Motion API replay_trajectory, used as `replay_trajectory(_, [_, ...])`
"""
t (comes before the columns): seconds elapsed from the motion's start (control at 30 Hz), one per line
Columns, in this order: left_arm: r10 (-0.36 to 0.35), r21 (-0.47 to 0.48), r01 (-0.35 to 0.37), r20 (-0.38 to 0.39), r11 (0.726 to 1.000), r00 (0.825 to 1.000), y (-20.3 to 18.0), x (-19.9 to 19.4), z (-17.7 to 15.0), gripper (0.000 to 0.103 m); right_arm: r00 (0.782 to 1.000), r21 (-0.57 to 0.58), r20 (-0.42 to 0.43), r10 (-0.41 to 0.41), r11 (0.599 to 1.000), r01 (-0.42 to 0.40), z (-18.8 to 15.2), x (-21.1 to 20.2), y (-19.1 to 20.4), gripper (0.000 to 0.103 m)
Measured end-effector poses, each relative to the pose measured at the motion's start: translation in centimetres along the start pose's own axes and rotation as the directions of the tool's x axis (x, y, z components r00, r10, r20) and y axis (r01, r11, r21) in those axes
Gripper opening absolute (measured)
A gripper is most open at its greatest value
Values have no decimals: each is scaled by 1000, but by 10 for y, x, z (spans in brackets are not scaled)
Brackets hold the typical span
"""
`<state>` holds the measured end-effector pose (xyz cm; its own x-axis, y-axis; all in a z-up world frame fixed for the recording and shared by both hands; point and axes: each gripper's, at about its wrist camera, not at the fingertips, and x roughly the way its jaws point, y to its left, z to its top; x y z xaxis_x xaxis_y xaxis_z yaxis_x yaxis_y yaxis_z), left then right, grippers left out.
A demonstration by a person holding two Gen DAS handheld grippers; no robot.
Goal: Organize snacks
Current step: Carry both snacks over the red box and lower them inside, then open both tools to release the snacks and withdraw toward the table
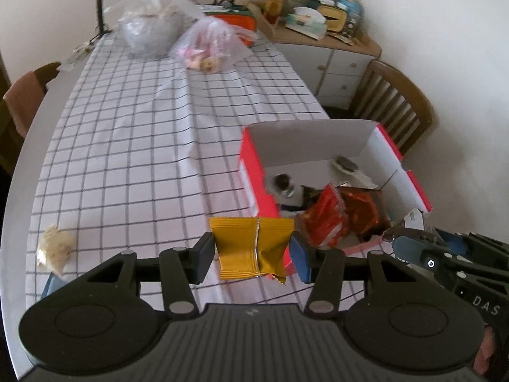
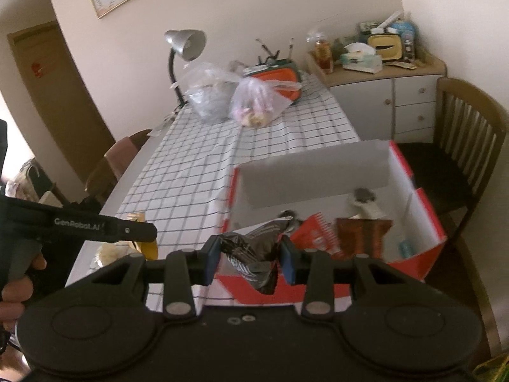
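Note:
My left gripper is shut on a gold snack packet, held in the air just left of the red cardboard box. In the right wrist view my right gripper is shut on a dark crumpled snack packet above the near edge of the red cardboard box. Inside the box lie a red packet, a brown-orange packet and several dark wrapped snacks. The left tool shows at the left of the right wrist view, with a hand on it.
A pale loose snack lies on the checked tablecloth near the table's left edge. Two clear plastic bags and a desk lamp stand at the far end. A wooden chair and a cluttered cabinet are at the right.

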<state>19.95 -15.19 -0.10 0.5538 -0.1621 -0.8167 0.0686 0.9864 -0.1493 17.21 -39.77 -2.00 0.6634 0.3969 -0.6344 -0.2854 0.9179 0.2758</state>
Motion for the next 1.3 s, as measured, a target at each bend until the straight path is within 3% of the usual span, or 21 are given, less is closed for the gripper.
replay_trajectory(0.53, [57, 73, -54, -46, 996, 997, -73, 67, 49, 51, 997, -20, -29, -74, 997, 73, 34, 41, -81, 38])
replay_trajectory(0.93, [114, 75, -104, -143, 992, 983, -91, 138, 73, 51, 989, -35, -111, -98, 995, 95, 50, 103, -114, 38])
replay_trajectory(1.3, [151, 80, -137, -205, 987, 967, -94, 180, 74, 51, 982, -67, -162, -100, 994, 90, 45, 135, -125, 38])
